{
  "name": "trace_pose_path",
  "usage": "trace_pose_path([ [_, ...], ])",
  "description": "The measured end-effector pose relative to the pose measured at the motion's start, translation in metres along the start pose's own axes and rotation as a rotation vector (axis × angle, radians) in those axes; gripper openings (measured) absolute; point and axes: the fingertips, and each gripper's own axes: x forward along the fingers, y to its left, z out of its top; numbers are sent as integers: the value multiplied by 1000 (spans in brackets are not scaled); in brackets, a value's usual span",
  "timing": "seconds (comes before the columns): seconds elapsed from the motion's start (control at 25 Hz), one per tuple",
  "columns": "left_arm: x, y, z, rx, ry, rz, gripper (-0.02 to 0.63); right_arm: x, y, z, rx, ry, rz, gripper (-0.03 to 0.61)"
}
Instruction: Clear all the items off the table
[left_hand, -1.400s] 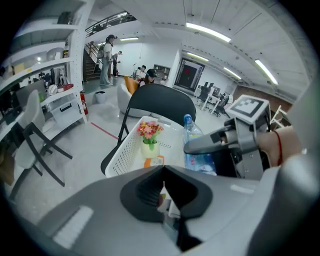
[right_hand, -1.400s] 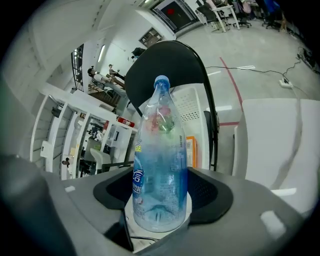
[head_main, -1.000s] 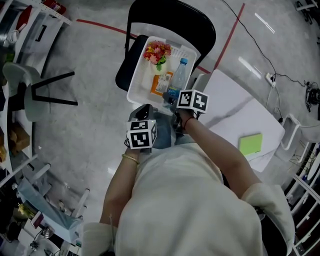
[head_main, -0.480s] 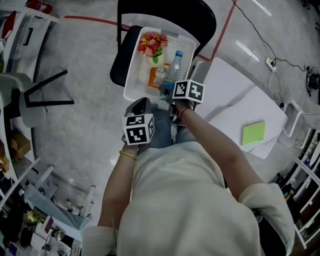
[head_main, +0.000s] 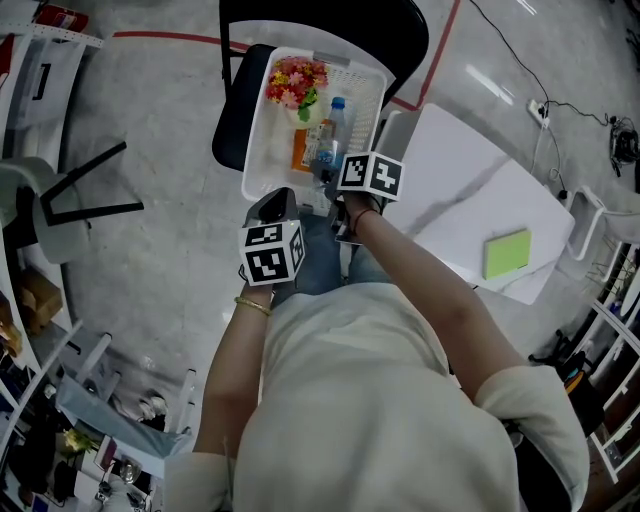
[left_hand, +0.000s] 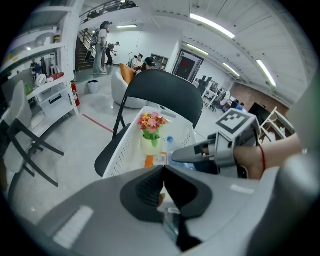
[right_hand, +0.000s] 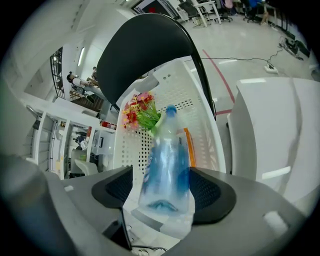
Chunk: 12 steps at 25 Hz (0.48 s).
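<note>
A white perforated basket (head_main: 256, 150) sits on a black chair (head_main: 232, 128). In it are a pot of red and yellow flowers (head_main: 292, 82), an orange packet (head_main: 302, 150) and a clear blue-labelled water bottle (head_main: 327, 148). My right gripper (right_hand: 162, 187) reaches over the basket's near end; its jaws have just been opening, and the bottle (right_hand: 167, 165) stands blurred between them with a gap to the left pad. My left gripper (left_hand: 163, 172) is shut and empty, just short of the basket (left_hand: 122, 150). A green pad (head_main: 507, 253) lies on the white table (head_main: 450, 200).
The white table (right_hand: 280, 125) stands right of the chair, close to my right arm. A second chair with black legs (head_main: 70, 205) is at the left, and shelving runs along the left edge. A red floor line (head_main: 170, 38) passes behind the chair.
Both grippers have sunk and come nearer the basket. The bottle has gone lower into the basket, and the right jaws stand a little wider round it.
</note>
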Motion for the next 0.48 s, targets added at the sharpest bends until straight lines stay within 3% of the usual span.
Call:
trace_pose_path([
  [0.2, 0, -5, 6, 5, -9, -7, 9, -7, 4, 0, 0, 7, 26, 348],
  [0.48, -2, -10, 12, 15, -23, -13, 9, -19, 8, -4, 8, -2, 55, 302],
])
